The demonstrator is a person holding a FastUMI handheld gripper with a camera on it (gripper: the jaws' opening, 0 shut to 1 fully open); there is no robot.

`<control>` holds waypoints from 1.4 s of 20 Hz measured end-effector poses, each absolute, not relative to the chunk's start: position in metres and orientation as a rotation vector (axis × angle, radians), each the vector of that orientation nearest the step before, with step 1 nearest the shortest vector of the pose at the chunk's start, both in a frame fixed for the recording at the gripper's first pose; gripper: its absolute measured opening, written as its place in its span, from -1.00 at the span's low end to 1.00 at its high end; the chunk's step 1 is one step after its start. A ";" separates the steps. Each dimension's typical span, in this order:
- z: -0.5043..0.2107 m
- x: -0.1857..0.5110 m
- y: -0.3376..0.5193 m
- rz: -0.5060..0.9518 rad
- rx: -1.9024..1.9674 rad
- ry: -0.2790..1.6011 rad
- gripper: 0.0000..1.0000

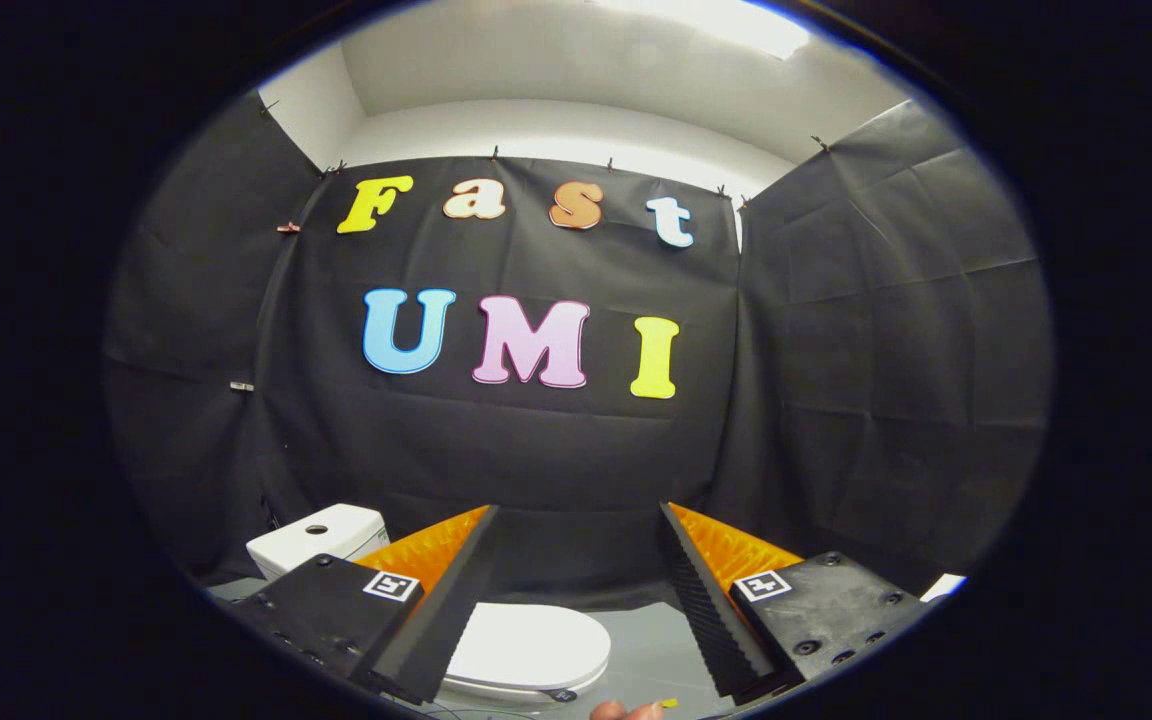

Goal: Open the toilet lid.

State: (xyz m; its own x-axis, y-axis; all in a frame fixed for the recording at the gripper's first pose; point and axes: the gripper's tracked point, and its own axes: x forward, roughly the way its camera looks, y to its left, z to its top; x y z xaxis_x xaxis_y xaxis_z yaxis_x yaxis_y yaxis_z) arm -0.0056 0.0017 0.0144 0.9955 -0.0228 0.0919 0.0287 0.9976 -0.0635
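Note:
A small white toilet sits on the grey floor below my gripper. Its lid [532, 645] lies flat and closed over the bowl, showing between my two fingers and close to the left one. The white tank [319, 537] with a round flush button stands behind the left finger. My gripper [579, 560] hovers above the toilet, open, with a wide gap and nothing between the fingers. The left finger hides the lid's left side.
Black cloth walls close in the booth behind and on both sides. The grey floor [651, 655] runs to the right of the toilet. A person's fingertips [626, 711] show by the near edge of the floor, beside a small yellow scrap [669, 703].

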 end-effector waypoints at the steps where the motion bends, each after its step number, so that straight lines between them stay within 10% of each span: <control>1: 0.015 -0.005 0.003 -0.024 -0.068 -0.099 0.96; 28: -0.190 0.060 0.000 0.092 0.063 -0.046 0.97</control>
